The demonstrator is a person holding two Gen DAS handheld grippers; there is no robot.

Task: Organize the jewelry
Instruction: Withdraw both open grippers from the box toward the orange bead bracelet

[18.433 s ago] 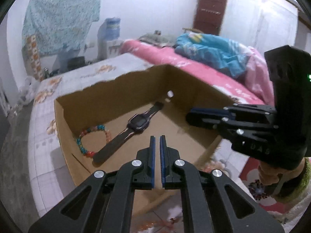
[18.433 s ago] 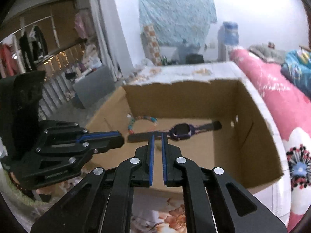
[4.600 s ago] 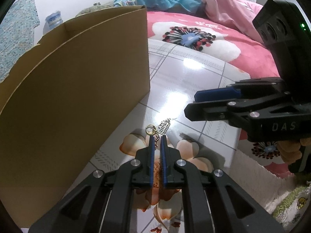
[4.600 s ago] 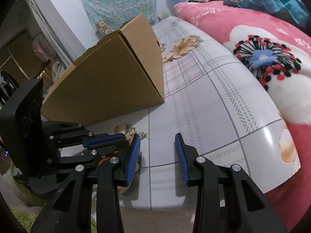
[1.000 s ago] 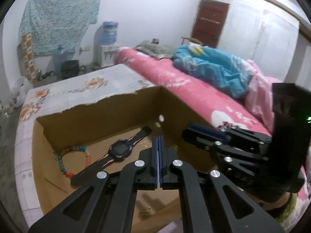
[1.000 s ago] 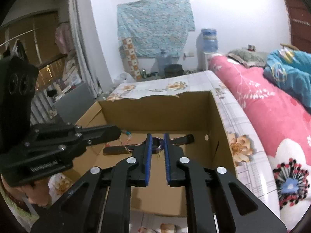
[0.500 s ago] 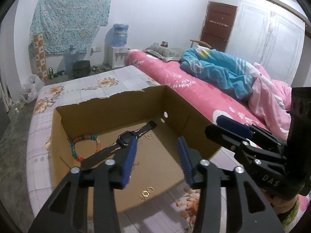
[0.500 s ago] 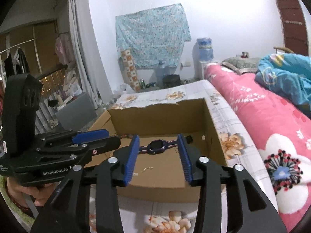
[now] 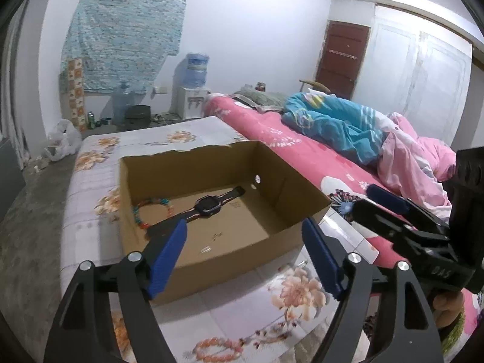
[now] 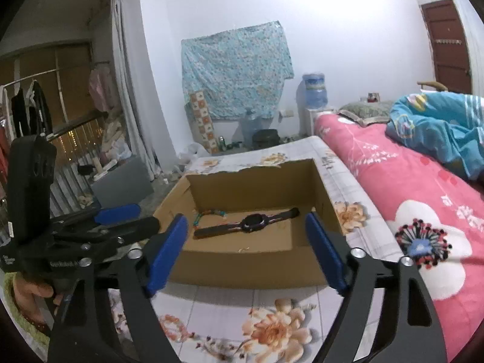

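Observation:
An open cardboard box [image 9: 290,190] [image 10: 242,267] stands on the tiled floor mat. Inside lie a black watch [image 9: 208,205] [image 10: 254,220], a colourful bead bracelet [image 9: 142,211] [image 10: 208,213] and small gold pieces [image 9: 205,249] [image 10: 243,249] on the box floor. My left gripper [image 9: 245,257] is open and empty, held back above the box's near wall. My right gripper [image 10: 246,251] is open and empty, also back from the box. Each gripper shows in the other's view, the right one [image 9: 390,208] and the left one [image 10: 121,220].
A bed with a pink flowered sheet [image 10: 423,211] and a blue blanket [image 9: 338,127] runs along the right. A floral mat [image 9: 272,317] lies in front of the box. A water dispenser [image 9: 193,90] and clutter stand by the far wall.
Both grippers opened and let small gold pieces fall into the box, then drew back and up from it. Their jaws are wider now than half a second ago.

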